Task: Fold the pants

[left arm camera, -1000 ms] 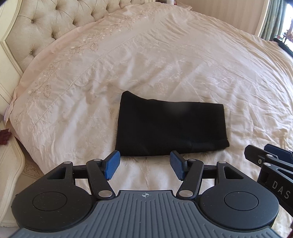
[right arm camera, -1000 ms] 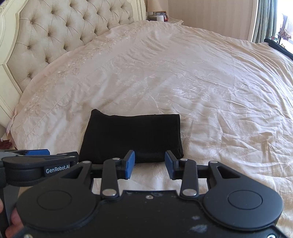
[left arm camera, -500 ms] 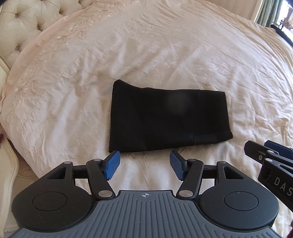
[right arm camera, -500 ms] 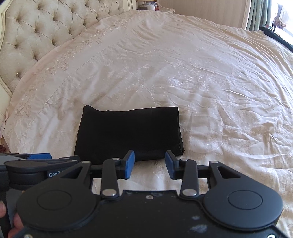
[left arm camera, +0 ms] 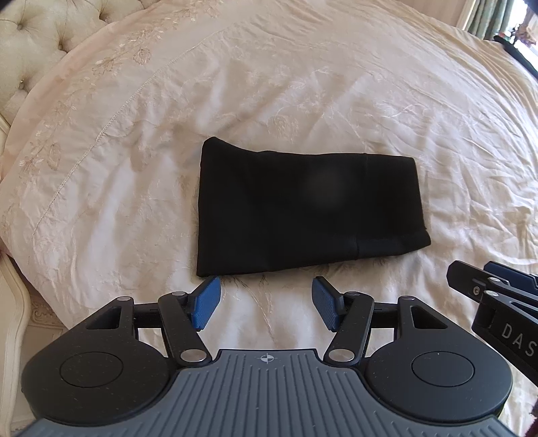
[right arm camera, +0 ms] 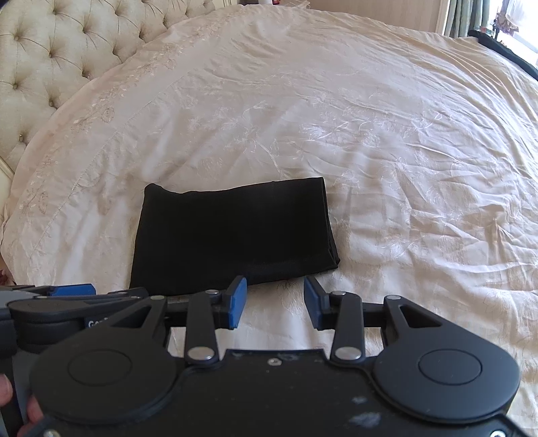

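Both grippers lowered toward folded pants [left arm camera: 302,208]; jaws open, empty.

This is a bedroom in a home. A wide bed fills both views, covered by a cream satin bedspread [right arm camera: 370,141] with pale floral embroidery and a stitched border line. At the far left stands a button-tufted cream upholstered headboard [right arm camera: 57,57], and a carved ivory bed frame edge [left arm camera: 13,312] shows at the near left. At the far right hang green pleated curtains [right arm camera: 462,15] beside a bright window, with a beige panelled wall [right arm camera: 376,8] behind.
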`<action>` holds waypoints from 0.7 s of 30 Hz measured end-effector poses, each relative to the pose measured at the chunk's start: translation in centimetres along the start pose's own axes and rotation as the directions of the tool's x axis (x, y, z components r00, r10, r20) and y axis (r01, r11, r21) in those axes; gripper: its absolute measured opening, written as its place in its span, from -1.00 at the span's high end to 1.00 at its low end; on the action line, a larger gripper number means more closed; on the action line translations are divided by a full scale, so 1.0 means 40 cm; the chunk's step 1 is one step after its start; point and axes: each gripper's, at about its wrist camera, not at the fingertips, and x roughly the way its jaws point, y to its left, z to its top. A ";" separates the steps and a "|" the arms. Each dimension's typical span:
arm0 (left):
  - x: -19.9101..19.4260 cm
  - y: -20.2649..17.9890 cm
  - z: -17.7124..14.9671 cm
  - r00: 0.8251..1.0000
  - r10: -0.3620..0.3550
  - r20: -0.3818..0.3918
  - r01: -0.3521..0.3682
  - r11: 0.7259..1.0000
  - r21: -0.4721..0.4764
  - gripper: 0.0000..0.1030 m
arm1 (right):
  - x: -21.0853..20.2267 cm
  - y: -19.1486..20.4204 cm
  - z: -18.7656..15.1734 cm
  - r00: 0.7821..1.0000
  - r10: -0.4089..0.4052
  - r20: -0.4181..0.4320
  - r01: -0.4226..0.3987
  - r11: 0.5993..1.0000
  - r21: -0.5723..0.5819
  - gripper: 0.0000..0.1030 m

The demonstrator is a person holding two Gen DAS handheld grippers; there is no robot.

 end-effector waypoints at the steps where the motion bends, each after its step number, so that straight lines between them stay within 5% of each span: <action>1: 0.000 -0.001 0.000 1.000 0.000 0.000 0.000 1.000 0.002 -0.14 | 0.001 -0.001 0.000 1.000 -0.002 -0.001 0.002 1.000 0.003 0.22; 21: 0.012 0.000 -0.001 1.000 -0.008 -0.007 0.008 1.000 0.015 -0.14 | 0.024 0.011 -0.002 0.999 -0.026 -0.035 0.027 0.999 0.020 0.21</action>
